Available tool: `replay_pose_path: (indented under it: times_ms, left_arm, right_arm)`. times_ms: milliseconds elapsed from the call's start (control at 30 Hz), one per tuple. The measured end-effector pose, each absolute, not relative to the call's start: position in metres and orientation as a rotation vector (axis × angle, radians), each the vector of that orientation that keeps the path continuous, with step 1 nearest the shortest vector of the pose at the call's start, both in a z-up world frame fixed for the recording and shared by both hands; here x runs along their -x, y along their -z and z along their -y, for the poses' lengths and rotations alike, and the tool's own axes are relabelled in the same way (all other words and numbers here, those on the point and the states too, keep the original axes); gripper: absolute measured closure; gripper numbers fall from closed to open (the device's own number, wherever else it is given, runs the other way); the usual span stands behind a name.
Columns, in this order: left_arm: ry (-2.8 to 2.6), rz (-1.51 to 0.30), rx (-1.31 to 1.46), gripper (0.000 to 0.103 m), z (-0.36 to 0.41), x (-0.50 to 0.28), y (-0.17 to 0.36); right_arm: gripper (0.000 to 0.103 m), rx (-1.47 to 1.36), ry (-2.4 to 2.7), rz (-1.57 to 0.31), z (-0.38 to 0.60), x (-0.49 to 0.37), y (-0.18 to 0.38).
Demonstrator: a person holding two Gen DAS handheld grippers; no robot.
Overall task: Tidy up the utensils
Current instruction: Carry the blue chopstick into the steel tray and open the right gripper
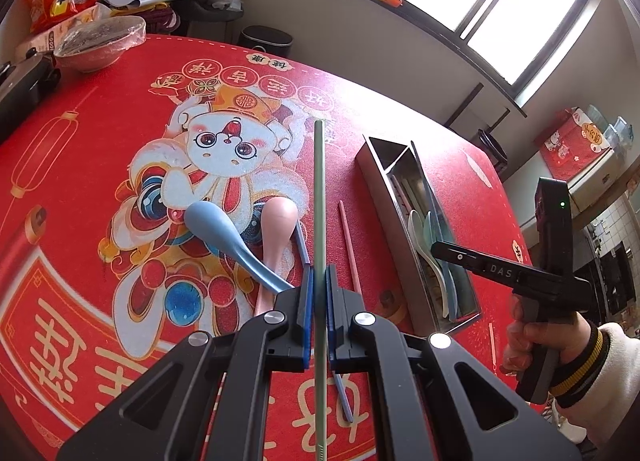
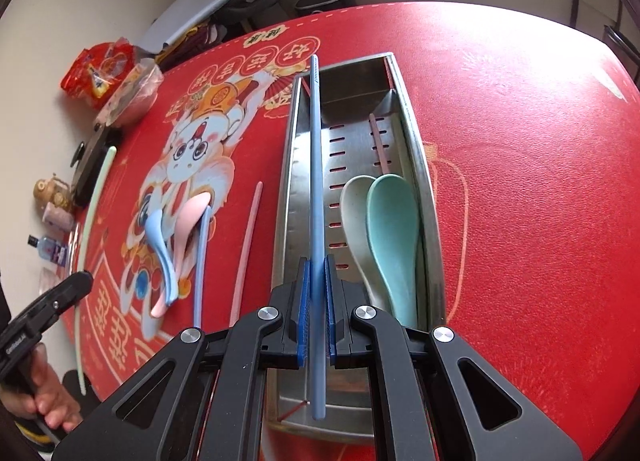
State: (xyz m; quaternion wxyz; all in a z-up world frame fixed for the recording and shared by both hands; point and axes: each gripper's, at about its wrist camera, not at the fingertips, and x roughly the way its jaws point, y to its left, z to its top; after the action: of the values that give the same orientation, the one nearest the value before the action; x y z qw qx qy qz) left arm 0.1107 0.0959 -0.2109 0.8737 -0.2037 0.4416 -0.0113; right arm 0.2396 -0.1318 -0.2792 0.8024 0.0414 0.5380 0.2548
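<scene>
blue chopstick [image 2: 316, 189] lengthwise over tray [image 2: 404, 101] (clamped)

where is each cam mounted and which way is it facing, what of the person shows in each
Left wrist: sits on the left claw, looking down along its fingers at the red table mat; the claw is shut on a green chopstick. The right hand with the right claw shows at right.
Right wrist: sits on the right claw, looking down into the metal utensil tray, shut on a blue chopstick. The left hand shows at lower left.
Shared: tray, mat, blue spoon and pink spoon.
</scene>
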Motion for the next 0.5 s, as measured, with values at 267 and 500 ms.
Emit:
replay_pose_path:
  times_ms: [267, 500]
  left_arm:
    - [0.01, -0.926, 0.436, 0.098, -0.095, -0.111, 0.211]
    - [0.013, -0.926, 0.44, 0.098, -0.094, -0.112, 0.21]
  right_arm:
    - [0.096, -0.059, -0.536, -1.211, 0.125, -0.248, 0.298]
    - [0.096, -0.081, -0.522, -1.252, 0.128, -0.245, 0.308]
